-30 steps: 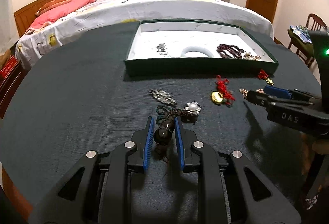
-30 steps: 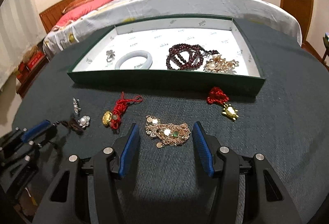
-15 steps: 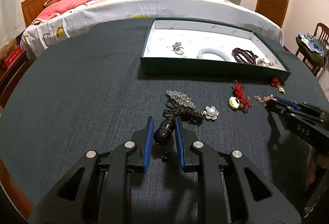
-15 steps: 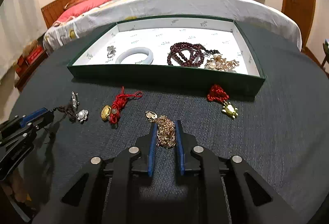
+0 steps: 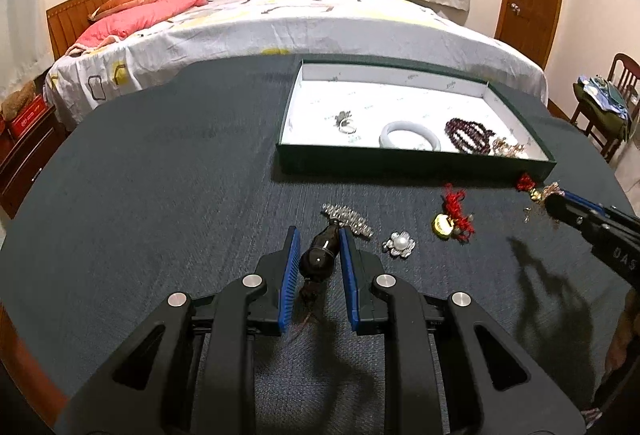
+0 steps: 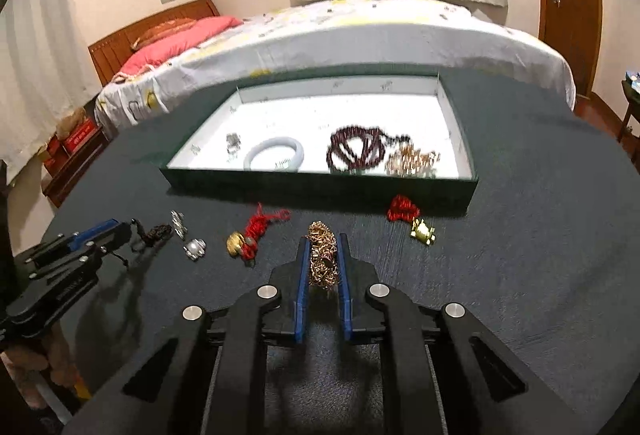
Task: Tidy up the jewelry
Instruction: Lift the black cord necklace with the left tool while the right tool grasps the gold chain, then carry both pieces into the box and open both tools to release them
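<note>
A crumpled gold chain piece [image 6: 322, 259] is held between the narrowly closed blue pads of the right gripper [image 6: 322, 255], bunched into a loose heap whose upper loops stick out past the pad tips. It is judged to be light, limp and without any stiffness, so the links may sag or slide out of the pinch; it is best taken across the thickest part of the bunch, as is done here, and any hanging end is likely to catch on the near wall of the green tray [image 6: 320, 183] unless it is carried over that wall. The left gripper [image 5: 320, 247] is closed to a narrow gap on a dark glossy bead pendant [image 5: 318, 255], a hard and smooth body that is judged to be slippery between the pads; its brown cord is seen trailing from the near end and, in the right wrist view, hanging off the tips. A grip across the widest bulge of the bead is judged the safest. On the dark counter [image 5: 160, 195], between the grippers and the tray, a silver leaf brooch [image 5: 347, 216], a pearl flower brooch [image 5: 399, 244], a gold charm on red cord [image 5: 454, 220] and a small gold turtle charm [image 6: 422, 230] are left lying apart. Inside the tray, along its near side, a pale bangle [image 6: 274, 155], a dark red bead strand [image 6: 356, 151] and a gold cluster [image 6: 412, 161] are found.
</note>
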The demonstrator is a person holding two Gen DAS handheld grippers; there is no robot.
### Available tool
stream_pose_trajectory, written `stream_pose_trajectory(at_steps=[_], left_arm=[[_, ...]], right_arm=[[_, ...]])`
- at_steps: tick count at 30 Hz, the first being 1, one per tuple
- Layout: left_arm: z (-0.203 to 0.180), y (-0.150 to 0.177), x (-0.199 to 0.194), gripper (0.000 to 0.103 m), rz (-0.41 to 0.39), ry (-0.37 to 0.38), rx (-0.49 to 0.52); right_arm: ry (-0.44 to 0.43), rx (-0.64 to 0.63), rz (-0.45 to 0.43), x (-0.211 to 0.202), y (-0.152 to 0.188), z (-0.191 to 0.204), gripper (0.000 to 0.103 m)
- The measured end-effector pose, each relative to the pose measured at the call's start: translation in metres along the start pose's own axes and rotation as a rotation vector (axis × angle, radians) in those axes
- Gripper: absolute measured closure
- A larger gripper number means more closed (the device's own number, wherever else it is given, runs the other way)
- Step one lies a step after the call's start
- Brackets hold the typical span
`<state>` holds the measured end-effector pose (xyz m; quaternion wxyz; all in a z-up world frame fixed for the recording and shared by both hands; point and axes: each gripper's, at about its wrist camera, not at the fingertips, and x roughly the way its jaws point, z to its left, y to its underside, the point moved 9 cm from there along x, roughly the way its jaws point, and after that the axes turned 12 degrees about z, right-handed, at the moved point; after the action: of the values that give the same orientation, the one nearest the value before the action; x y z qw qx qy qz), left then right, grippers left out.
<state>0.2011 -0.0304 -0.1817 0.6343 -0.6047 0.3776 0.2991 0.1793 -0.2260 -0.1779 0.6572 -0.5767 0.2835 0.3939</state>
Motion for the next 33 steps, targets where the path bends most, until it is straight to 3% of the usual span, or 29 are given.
stream_pose_trajectory(at_steps=[10, 21, 33], left_arm=[[-0.008, -0.02, -0.03, 0.083, -0.057, 0.031, 0.002], [-0.034, -0.067, -0.053, 0.083, -0.148, 0.091, 0.027], [-0.073, -0.141, -0.031, 0.083, -0.206, 0.139, 0.075]], right_arm=[[-0.005, 0.01, -0.094, -0.039, -0.023, -0.004, 0.09], [-0.003, 0.002, -0.179, -0.063, -0.056, -0.006, 0.09], [0.01, 0.005, -0.222, -0.047, -0.114, -0.024, 0.09]])
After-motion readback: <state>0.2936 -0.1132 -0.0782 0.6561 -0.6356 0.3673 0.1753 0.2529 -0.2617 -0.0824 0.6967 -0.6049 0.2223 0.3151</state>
